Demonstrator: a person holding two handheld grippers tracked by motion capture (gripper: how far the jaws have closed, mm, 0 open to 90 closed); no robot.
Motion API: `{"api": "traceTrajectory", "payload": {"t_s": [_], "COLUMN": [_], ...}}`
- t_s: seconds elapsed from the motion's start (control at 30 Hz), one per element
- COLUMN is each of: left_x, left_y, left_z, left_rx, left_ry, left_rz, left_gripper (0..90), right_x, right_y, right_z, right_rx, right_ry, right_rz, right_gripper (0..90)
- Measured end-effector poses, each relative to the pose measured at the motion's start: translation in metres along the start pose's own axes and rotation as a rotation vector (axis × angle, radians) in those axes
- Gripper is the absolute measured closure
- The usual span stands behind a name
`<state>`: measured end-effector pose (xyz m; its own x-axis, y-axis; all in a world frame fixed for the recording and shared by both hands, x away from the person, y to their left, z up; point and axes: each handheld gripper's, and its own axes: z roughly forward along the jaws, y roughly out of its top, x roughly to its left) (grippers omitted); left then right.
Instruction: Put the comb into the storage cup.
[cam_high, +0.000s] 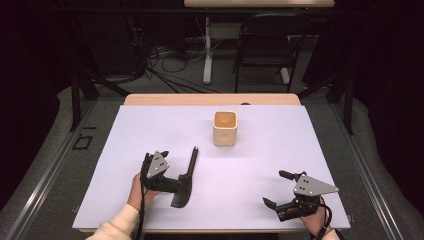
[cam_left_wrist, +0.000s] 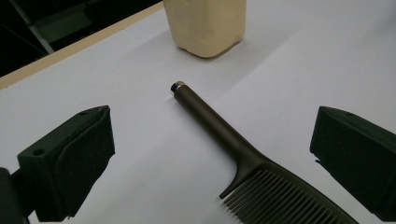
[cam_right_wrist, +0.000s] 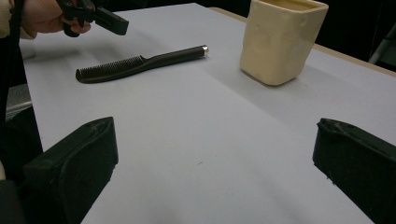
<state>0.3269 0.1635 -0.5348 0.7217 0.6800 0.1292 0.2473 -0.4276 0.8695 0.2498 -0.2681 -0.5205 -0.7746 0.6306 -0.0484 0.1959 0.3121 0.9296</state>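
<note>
High view shows the left gripper (cam_high: 172, 172) hovering with jaws wide over the comb (cam_high: 186, 176), which lies flat on the table (cam_high: 260, 165) pointing its handle toward the cup (cam_high: 224, 128), seemingly ready to grasp it, while the right gripper (cam_high: 279, 189) waits open.

A black chair (cam_high: 264, 42) stands behind the table (cam_high: 150, 102)

Dark comb (cam_high: 185, 176) flat on the white table, handle toward the cream cup (cam_high: 224, 128)
</note>
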Motion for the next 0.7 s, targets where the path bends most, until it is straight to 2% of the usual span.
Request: {"api": "traceTrajectory", "payload": {"t_s": [0.17,0.47,0.7], "left_x": [0.002,0.005,0.007], "left_y": [0.005,0.01,0.016], "left_z": [0.006,0.019,0.024], "left_rx": [-0.002,0.006,-0.006], "left_ry": [-0.018,-0.029,-0.024], "left_rz": [0.013,0.011,0.009], "left_gripper": [0.4,0.3,6.6], "right_x": [0.0,0.0,0.0], "right_y": [0.0,0.0,0.0], "right_z": [-0.001,0.0,0.0], "right_rx": [0.004,0.005,-0.001], "right_ry": [0.001,0.004,0.009], "right_rz": [0.001,0.0,0.001], "right_gripper": [0.0,0.0,0.0]}}
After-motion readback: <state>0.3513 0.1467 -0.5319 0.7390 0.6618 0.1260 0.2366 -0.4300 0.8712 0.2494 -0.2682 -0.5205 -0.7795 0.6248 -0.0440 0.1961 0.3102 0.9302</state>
